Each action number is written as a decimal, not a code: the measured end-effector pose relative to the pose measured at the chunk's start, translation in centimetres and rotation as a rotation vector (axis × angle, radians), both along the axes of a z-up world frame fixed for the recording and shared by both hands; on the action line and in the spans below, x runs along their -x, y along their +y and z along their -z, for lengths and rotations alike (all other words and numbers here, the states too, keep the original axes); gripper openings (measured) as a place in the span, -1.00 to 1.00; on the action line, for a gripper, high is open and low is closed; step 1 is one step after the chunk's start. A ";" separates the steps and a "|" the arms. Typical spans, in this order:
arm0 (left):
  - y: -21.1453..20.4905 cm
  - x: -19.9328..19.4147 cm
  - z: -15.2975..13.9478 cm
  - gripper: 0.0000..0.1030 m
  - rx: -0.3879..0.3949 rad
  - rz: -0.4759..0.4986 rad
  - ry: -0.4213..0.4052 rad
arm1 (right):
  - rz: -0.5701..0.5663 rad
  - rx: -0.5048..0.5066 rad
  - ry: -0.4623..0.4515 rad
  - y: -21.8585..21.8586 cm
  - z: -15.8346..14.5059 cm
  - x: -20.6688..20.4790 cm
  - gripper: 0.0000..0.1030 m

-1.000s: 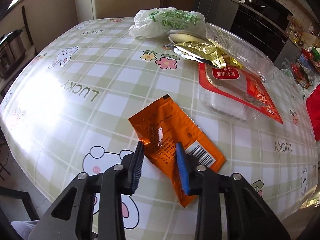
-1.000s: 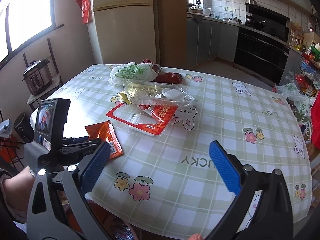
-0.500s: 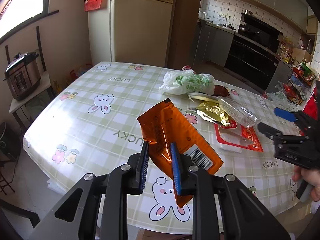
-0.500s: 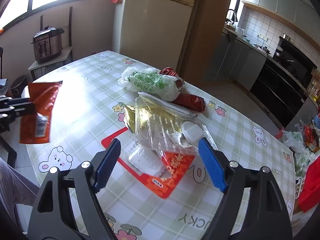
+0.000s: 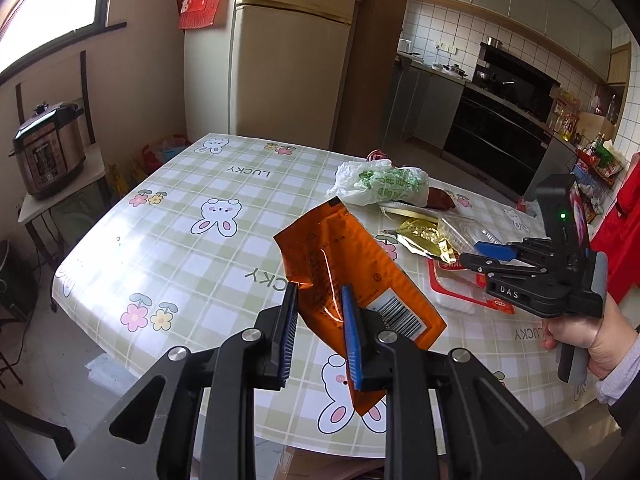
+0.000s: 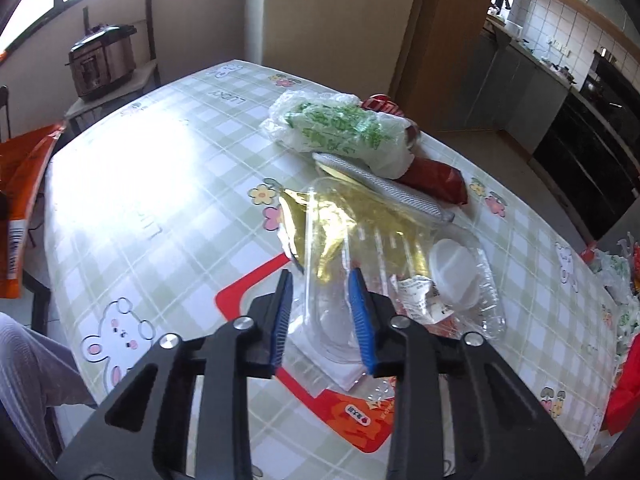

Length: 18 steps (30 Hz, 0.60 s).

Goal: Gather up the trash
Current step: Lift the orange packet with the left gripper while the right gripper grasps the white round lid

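My left gripper [image 5: 318,292] is shut on an orange foil wrapper [image 5: 340,256] and holds it up above the checked tablecloth [image 5: 180,248]; the wrapper also shows at the left edge [image 6: 24,184] of the right wrist view. My right gripper [image 6: 320,280], seen from the side [image 5: 476,254] in the left wrist view, points down at a clear plastic container [image 6: 400,248]. Its jaws are closing with the container's near edge between them, and the pads stand apart from it. Under the container lie a gold foil wrapper [image 6: 320,220] and a red and white package [image 6: 348,412].
A white and green plastic bag [image 6: 340,128] and a dark red pouch [image 6: 436,184] lie farther back on the table. A pressure cooker [image 5: 48,152] stands on a side table to the left. A fridge [image 5: 288,72] and kitchen units are behind. A person's hand [image 5: 580,332] holds the right gripper.
The left gripper closed on the orange wrapper and lifted it off the table. The right gripper swung over the clear container and its jaws narrowed around the near edge.
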<state>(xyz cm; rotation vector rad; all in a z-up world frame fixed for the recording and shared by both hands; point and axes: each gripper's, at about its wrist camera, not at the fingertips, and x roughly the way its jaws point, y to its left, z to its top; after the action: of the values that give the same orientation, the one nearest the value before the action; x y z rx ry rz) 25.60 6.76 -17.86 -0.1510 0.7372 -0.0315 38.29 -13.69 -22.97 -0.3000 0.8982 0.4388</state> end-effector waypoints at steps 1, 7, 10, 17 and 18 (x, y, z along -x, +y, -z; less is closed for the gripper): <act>0.0 0.0 0.2 -0.58 0.005 0.002 -0.001 | -0.023 -0.021 0.004 -0.1 -0.3 0.5 -0.13; 0.0 -0.2 0.9 -0.58 0.023 0.004 0.006 | -0.046 -0.095 -0.009 -2.5 -2.4 1.4 0.32; 0.0 -0.4 1.2 -0.58 0.024 0.004 0.004 | 0.050 -0.113 -0.021 -5.2 -3.0 -0.4 0.32; -0.1 -1.6 1.9 -0.58 0.028 0.004 0.014 | 0.218 -0.142 0.072 -9.7 0.0 -5.9 0.32; -0.2 -1.8 2.1 -0.58 0.029 0.004 0.017 | 0.239 -0.160 0.093 -10.1 0.6 -6.5 0.32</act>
<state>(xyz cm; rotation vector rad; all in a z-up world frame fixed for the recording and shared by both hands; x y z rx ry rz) 27.37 6.53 -19.93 -0.1778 0.7547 -0.0453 44.80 -23.79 -23.61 -0.0251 0.9704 0.3028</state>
